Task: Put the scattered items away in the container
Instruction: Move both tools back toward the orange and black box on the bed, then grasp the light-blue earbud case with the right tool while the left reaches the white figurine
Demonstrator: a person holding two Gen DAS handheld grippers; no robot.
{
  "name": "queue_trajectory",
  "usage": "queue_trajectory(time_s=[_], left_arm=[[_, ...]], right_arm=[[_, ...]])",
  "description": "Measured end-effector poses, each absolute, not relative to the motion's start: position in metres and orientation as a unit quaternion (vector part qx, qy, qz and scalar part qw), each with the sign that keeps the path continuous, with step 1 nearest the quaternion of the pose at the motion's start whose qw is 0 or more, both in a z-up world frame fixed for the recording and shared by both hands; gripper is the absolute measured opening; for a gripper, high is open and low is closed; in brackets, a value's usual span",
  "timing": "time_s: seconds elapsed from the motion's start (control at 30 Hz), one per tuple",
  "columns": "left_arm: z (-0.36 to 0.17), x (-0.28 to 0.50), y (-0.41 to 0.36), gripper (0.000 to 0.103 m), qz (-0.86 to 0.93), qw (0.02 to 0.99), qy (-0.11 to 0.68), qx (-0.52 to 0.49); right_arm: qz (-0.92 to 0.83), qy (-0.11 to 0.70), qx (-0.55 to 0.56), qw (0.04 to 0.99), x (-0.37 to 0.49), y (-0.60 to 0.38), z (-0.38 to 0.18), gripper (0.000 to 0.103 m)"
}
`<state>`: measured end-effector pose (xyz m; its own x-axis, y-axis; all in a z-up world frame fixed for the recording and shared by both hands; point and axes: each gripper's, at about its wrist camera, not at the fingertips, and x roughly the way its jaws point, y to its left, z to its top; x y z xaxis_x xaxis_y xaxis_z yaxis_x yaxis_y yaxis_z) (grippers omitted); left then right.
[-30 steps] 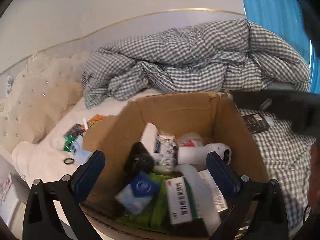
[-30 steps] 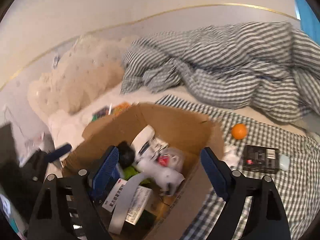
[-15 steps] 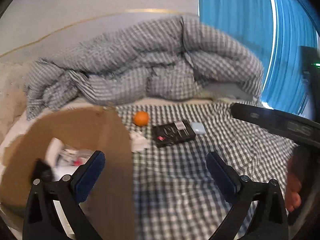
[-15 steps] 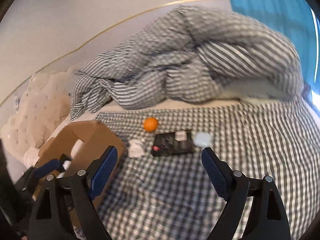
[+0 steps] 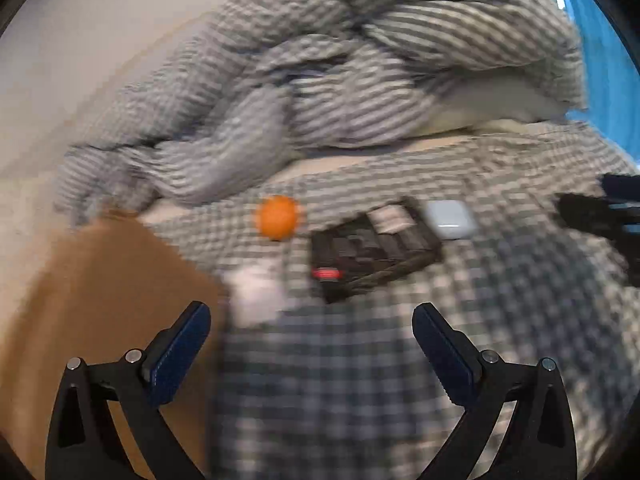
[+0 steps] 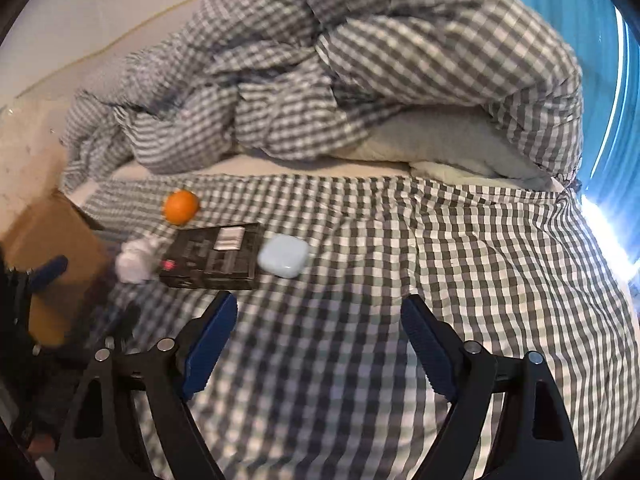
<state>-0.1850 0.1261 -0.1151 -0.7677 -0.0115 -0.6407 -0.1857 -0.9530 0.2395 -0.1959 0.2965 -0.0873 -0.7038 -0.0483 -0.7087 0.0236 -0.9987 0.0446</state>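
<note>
**Four loose items on the checked sheet, both grippers empty above it**

While both views are blurred by motion, the layout reads well enough. The left gripper (image 5: 311,326) has its blue-padded fingers (image 5: 182,350) spread wide with nothing between them, over the grey-and-white checked bed sheet (image 5: 360,380). The right gripper (image 6: 316,316) is likewise spread and empty, over the same sheet (image 6: 460,248).

Loose items sit in a cluster on the sheet, ahead of both grippers:
- round orange fruit (image 6: 181,207) (image 5: 277,217), farthest back, just behind the box corner
- flat black rectangular box with a white label and small red mark (image 6: 212,257) (image 5: 374,246), lying flat
- pale blue rounded-square plastic case (image 6: 283,256) (image 5: 451,220), just beside the black box's right end; touching or not, cannot tell
- crumpled white wad, paper or tissue (image 6: 134,262) (image 5: 256,294), at the black box's left end, close to the carton

The brown cardboard carton (image 5: 100,280) (image 6: 48,220) stands at the left of the cluster; only an outer wall and edge show, contents hidden. In the right view one blue finger tip of the left gripper (image 6: 50,270) overlaps the carton wall. In the left view a dark part of the right gripper (image 5: 600,212) enters from the right edge, near the blue case.

Behind everything a rumpled grey-checked duvet (image 6: 340,80) is heaped against the pale wall (image 6: 100,8); a blue curtain (image 6: 592,20) hangs at the right.
</note>
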Motion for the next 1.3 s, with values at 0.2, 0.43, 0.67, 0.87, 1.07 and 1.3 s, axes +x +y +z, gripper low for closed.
queue_trajectory(time_s=[0.2, 0.43, 0.67, 0.87, 1.07, 1.3], left_arm=[[-0.154, -0.220, 0.126, 0.103, 0.915, 0.042, 0.151, -0.371], [-0.151, -0.253, 0.083, 0.102, 0.926, 0.026, 0.059, -0.372], [-0.162, -0.279, 0.080, 0.102, 0.928, -0.003, 0.012, -0.371], [-0.168, -0.289, 0.076, 0.103, 0.926, 0.004, -0.022, -0.377], [-0.164, -0.287, 0.068, 0.079, 0.928, -0.009, -0.043, -0.371], [-0.166, -0.287, 0.067, 0.076, 0.928, -0.044, -0.030, -0.368]], right_arm=[[-0.915, -0.015, 0.402, 0.031, -0.211, 0.302, -0.110, 0.079], [-0.908, -0.017, 0.416, 0.047, -0.247, 0.297, -0.125, 0.075], [-0.896, -0.047, 0.435, 0.073, -0.293, 0.281, -0.140, 0.070], [-0.892, -0.051, 0.442, 0.080, -0.316, 0.262, -0.158, 0.070], [-0.896, -0.097, 0.432, 0.041, -0.311, 0.283, -0.161, 0.065], [-0.897, -0.078, 0.433, 0.034, -0.314, 0.269, -0.165, 0.062]])
